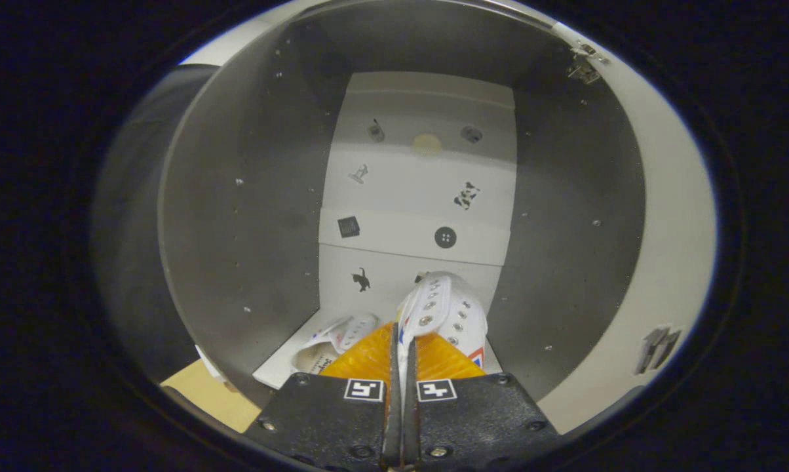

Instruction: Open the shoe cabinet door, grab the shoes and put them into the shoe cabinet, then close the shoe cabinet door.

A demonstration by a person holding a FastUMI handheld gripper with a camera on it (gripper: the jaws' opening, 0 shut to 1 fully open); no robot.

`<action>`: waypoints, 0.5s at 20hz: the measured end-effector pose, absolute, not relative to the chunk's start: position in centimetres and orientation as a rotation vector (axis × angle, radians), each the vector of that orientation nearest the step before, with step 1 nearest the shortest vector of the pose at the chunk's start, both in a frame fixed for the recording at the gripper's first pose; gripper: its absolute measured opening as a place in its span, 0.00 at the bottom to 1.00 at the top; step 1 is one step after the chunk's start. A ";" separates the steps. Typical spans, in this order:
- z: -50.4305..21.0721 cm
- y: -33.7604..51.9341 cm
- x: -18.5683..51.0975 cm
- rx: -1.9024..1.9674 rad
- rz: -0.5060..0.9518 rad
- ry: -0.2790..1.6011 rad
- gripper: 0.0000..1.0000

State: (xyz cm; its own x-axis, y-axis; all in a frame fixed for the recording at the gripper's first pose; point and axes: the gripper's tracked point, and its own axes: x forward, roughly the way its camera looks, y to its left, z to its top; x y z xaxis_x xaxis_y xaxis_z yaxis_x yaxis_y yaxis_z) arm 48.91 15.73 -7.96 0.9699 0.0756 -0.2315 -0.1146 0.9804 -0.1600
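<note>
Here, claw (pixel 402 341) pinches white high-top sneaker (pixel 443 311) by thin edge of collar, fingers nearly together, carrying it into open shoe cabinet (pixel 250 196). Second sneaker (pixel 332 341) already lies on cabinet floor, left of fingers.

White shoe (pixel 443 308) with red-blue trim, white second shoe (pixel 335 341); grey-walled cabinet (pixel 250 216), white sticker-dotted back.

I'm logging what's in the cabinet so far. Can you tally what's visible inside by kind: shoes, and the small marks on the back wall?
Shoes: 2, one white sneaker pinched between the gripper fingers, and a second white shoe lying on the cabinet floor beside it.
Small marks on the back wall: 8.
Total: 10.
</note>
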 end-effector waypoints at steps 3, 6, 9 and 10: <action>-11.0 15.6 51.7 -0.158 0.113 0.284 0.06; -13.5 14.9 54.0 -0.203 0.111 0.328 0.06; -15.2 14.6 55.7 -0.266 0.106 0.355 0.07; -15.5 14.7 56.1 -0.272 0.111 0.361 0.07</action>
